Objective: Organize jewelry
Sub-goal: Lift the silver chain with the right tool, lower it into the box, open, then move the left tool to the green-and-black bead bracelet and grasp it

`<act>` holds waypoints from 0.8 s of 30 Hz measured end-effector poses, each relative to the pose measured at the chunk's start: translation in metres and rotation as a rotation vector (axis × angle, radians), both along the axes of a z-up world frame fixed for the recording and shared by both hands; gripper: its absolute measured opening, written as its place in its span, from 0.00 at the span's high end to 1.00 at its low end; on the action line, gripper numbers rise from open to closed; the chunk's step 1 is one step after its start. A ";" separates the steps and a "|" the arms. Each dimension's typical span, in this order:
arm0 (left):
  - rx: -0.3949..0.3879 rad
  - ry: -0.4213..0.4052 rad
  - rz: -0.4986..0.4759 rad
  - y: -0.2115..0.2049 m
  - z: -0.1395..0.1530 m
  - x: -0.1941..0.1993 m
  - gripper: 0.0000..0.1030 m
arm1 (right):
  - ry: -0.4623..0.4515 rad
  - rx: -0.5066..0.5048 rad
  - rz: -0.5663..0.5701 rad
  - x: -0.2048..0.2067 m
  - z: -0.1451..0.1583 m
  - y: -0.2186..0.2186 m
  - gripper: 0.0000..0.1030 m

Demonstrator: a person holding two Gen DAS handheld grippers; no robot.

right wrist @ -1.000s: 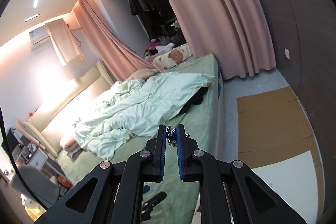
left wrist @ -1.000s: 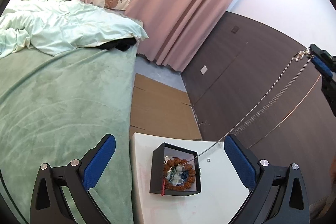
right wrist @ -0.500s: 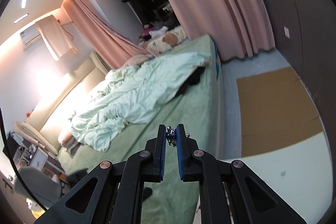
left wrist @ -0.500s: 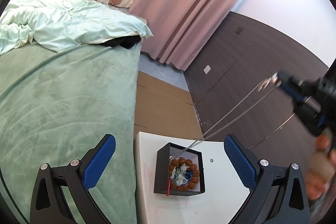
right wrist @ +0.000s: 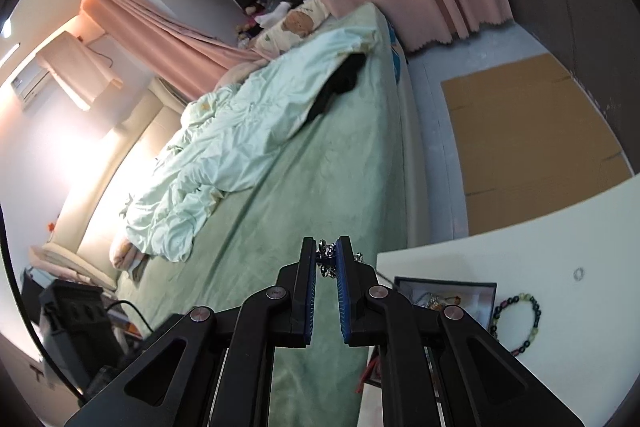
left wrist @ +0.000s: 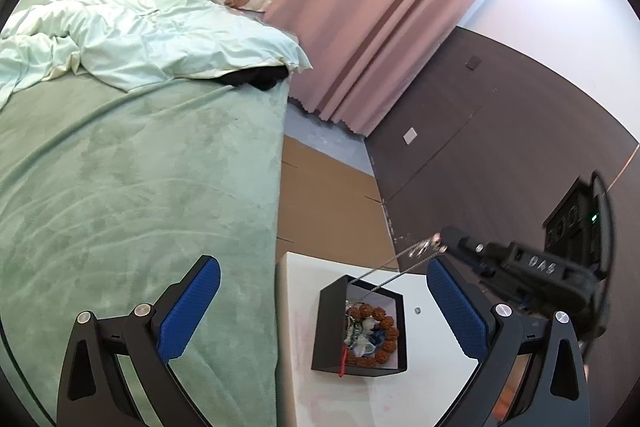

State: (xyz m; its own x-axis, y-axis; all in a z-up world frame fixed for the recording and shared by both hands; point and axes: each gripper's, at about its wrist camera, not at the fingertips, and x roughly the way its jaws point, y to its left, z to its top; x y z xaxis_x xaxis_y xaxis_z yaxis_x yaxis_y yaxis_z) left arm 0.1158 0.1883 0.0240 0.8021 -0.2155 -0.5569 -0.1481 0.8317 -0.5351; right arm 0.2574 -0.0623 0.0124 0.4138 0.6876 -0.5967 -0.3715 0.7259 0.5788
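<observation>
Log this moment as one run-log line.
right gripper: shut on silver chain | chain's lower end in black box | left gripper: open, above box | bead bracelet: inside box

A shiny silver metal chain (left wrist: 394, 266) is glinting at right of frame above a matt black cardboard box (left wrist: 359, 331); a plush green velvety bedspread (left wrist: 132, 187) is filling the left.

Your left gripper (left wrist: 324, 307) hangs above the black box (left wrist: 326, 331) with its jaws spread wide and nothing between them. Your right gripper (right wrist: 326, 259) sits right of and above that box, jaws pinched on the silver chain (right wrist: 326, 255).
</observation>
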 end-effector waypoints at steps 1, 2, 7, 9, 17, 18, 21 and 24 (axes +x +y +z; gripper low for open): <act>-0.001 0.001 0.003 0.001 0.000 0.001 0.00 | 0.016 -0.010 0.000 0.001 -0.006 0.001 0.89; -0.003 0.002 0.004 0.002 -0.001 0.001 0.00 | 0.032 -0.015 0.001 0.003 -0.011 0.001 0.89; -0.003 0.003 0.004 0.001 0.000 0.003 0.00 | 0.136 -0.015 0.013 0.009 -0.037 -0.006 0.52; 0.002 0.004 -0.002 -0.003 -0.001 0.005 0.00 | 0.109 -0.017 -0.008 0.006 -0.035 -0.018 0.36; 0.033 0.012 -0.058 -0.038 -0.003 0.020 0.00 | 0.032 -0.046 -0.105 -0.005 -0.020 -0.086 0.36; 0.038 0.009 -0.068 -0.044 -0.003 0.022 0.00 | 0.027 -0.051 -0.120 -0.006 -0.021 -0.096 0.36; 0.067 0.005 -0.097 -0.066 -0.001 0.027 0.00 | 0.019 -0.075 -0.165 -0.009 -0.025 -0.123 0.36; 0.110 0.007 -0.131 -0.093 -0.002 0.033 0.00 | 0.013 -0.074 -0.199 -0.010 -0.036 -0.149 0.36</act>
